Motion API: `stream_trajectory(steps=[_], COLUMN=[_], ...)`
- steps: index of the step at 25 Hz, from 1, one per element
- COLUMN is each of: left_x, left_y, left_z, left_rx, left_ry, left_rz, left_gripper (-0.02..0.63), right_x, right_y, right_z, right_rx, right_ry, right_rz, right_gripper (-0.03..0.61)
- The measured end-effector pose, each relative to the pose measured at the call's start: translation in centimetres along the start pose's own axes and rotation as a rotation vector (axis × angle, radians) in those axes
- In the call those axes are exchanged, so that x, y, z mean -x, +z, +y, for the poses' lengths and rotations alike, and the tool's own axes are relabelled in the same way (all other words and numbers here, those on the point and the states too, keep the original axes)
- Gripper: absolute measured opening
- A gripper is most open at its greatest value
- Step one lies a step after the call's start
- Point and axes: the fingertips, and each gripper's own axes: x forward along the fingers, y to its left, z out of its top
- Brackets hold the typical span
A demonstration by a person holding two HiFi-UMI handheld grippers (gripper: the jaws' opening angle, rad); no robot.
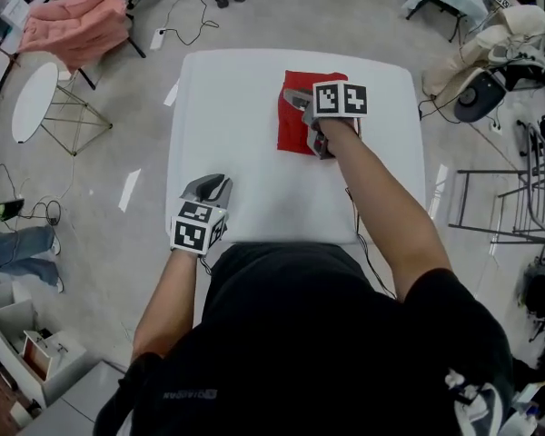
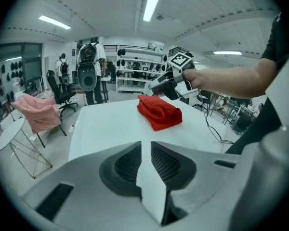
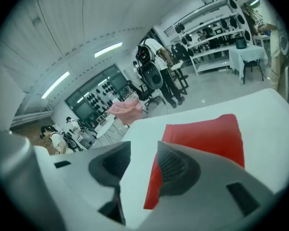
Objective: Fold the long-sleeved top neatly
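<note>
We see the red long-sleeved top [image 1: 293,121] [image 2: 159,112] [image 3: 207,138] folded into a compact rectangle on the white counter [image 1: 236,89] [image 2: 106,124] [image 3: 274,114]. It lies close to the far edge, a little right of centre. Its slightly longer sides seem to run from the near edge towards the far edge, though the right claw hides part of its right side. To its left and on its near side the counter lies bare, with broad room out to the left edge and the near edge.

The right claw [image 1: 304,116] [image 3: 143,150] hangs over the top with its jaws wide apart. Only counter shows in the gap, and one jaw overlaps the top's left border; we cannot tell whether it touches the cloth. The left claw [image 1: 211,187] [image 2: 145,148] sits well apart, near the near-left corner, its jaws a narrow slit with nothing between them.
</note>
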Motion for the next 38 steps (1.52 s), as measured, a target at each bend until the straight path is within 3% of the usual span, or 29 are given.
stream_trajectory(steps=[4, 7, 11, 15, 25, 28, 29, 32, 38], left_x=[-3.4, -6.0, -10.1, -13.6, -17.5, -17.6, -17.5, -16.6, -13.5], left_y=[2.9, 4.6, 6.5, 7.2, 4.9, 4.3, 4.3, 4.6, 4.5], left_z=[-2.6, -4.5, -5.7, -6.1, -6.1, -5.3, -5.0, -4.4, -5.3], left_rx=[-0.085, -0.128, -0.125, -0.124, -0.119, -0.097, -0.083, -0.017, 0.139], left_ry=[-0.075, -0.123, -0.163, -0.164, -0.133, -0.127, -0.134, -0.175, -0.281], left_rz=[0.006, 0.01, 0.03, 0.067, 0.194, 0.231, 0.231, 0.206, 0.149], left_gripper=[0.075, 0.081, 0.095, 0.106, 0.114, 0.079, 0.043, 0.023, 0.018], right_x=[6.3, 9.6, 11.6, 11.6, 8.7, 8.4, 8.5, 9.5, 12.8], right_y=[-0.7, -5.1, -10.0, -12.9, -15.5, -15.2, -15.1, -14.5, -15.3], right_z=[-3.3, -6.5, -9.6, -10.3, -10.4, -11.1, -11.2, -11.1, -10.8], right_rx=[0.019, 0.105, 0.261, 0.339, 0.512, 0.528, 0.527, 0.528, 0.599], right_ry=[-0.028, -0.128, -0.246, -0.262, -0.339, -0.38, -0.389, -0.392, -0.411], right_rz=[-0.101, -0.061, 0.031, 0.085, 0.161, 0.171, 0.167, 0.132, 0.101], right_gripper=[0.083, 0.067, 0.082, 0.118, 0.16, 0.115, 0.09, 0.044, 0.032])
